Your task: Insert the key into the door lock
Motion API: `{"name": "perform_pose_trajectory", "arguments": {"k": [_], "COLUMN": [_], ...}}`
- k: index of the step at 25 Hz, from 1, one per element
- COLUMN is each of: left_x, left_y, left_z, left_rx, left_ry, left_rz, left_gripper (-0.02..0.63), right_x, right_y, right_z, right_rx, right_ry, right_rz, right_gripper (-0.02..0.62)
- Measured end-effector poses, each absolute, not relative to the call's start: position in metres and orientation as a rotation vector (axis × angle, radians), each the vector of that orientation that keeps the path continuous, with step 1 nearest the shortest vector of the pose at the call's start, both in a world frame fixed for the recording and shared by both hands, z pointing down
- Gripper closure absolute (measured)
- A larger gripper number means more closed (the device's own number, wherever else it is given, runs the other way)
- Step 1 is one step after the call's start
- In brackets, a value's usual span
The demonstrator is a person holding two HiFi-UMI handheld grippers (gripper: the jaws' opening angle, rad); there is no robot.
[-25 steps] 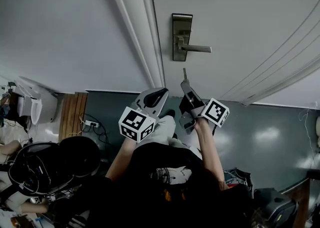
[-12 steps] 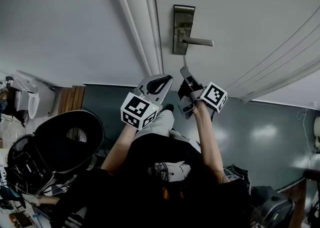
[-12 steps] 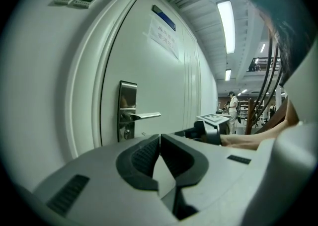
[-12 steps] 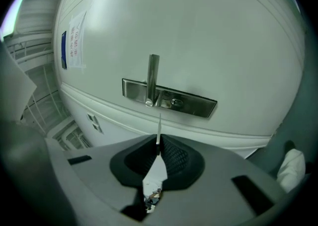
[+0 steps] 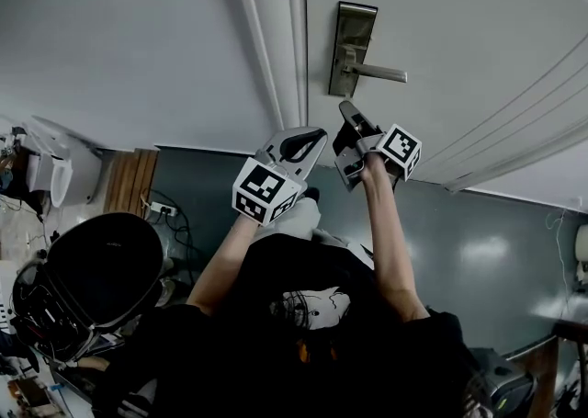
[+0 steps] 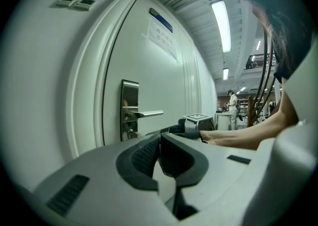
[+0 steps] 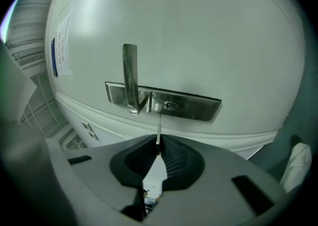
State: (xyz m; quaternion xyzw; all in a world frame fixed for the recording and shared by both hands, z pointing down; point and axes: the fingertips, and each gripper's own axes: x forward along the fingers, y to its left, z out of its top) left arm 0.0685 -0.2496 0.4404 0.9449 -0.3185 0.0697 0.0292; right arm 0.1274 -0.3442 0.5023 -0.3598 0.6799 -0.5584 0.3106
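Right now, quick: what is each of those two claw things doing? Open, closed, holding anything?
Left gripper: closed, nothing between its jaws.
Right gripper: closed on the key, blade pointing toward the door lock.

left gripper [image 5: 312,135] grey | right gripper [image 5: 347,109] grey-black | marker cubes [image 5: 266,192] black-white | shirt [image 5: 303,338] black

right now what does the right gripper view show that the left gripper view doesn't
Only the right gripper view: the key pinched in the tongs of the right gripper, blade aimed near the keyhole. Only the left gripper view: the shut, empty tongs of the left gripper, the person's forearm, wall panels, ceiling lights. Both: the door handle, lock plate and paper notice on the door.
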Motion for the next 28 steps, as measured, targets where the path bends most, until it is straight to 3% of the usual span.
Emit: {"name": "perform_pose_trajectory", "arguments": {"k": [28], "left_x": [0.054], "left_y": [-0.280], "left_z": [0.442], "left_rx": [2.910], "left_ry": [-1.039], "left_rz": [0.239], "left_gripper": [0.594], "right_x": [0.127], "right_y": [-0.389], "right_z": [0.506], "right_rx": [-0.832], "right_ry": [1.622], "right_rz": [-1.530], "right_gripper": [0.575]}}
